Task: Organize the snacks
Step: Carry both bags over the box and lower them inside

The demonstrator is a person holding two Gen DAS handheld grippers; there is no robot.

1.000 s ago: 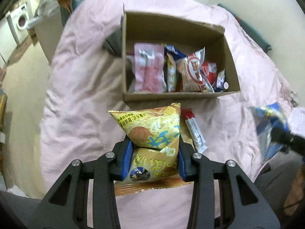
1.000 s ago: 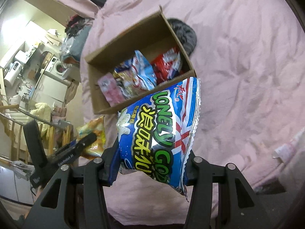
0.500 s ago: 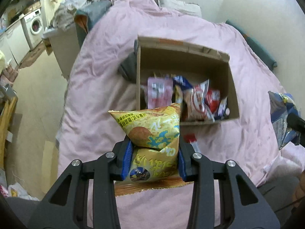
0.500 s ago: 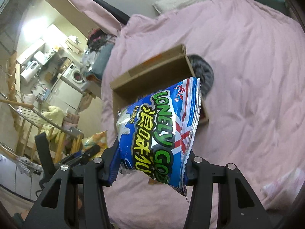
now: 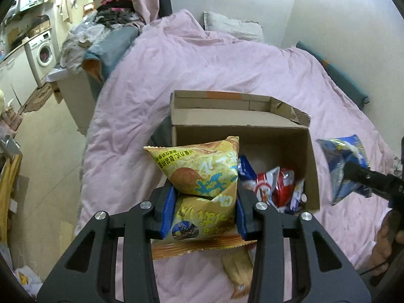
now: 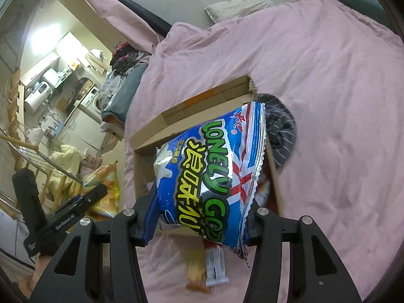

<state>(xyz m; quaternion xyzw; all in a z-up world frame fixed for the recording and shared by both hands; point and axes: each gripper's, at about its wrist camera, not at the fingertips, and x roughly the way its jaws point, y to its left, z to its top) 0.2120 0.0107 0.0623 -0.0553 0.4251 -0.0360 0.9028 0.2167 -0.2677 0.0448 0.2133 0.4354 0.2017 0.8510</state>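
Note:
My left gripper (image 5: 202, 209) is shut on a yellow chip bag (image 5: 199, 176) and holds it in the air in front of the open cardboard box (image 5: 285, 136) on the pink bed. Several snack packets (image 5: 275, 186) lie in the box's right half. My right gripper (image 6: 202, 214) is shut on a blue "Lonely God" snack bag (image 6: 212, 169), held above the box's near edge (image 6: 151, 141). That blue bag also shows at the right in the left wrist view (image 5: 343, 161). The yellow bag shows at the left in the right wrist view (image 6: 106, 184).
Two snack bars (image 6: 207, 265) lie on the pink quilt (image 6: 328, 101) just in front of the box. A dark striped cloth (image 6: 280, 128) sits beside the box. A pillow (image 5: 232, 27) lies at the bed's head. A washing machine (image 5: 43, 50) and clutter stand left.
Both grippers have risen and tilted up with their bags, so the box looks lower and farther away. The right gripper's bag now hangs over the box.

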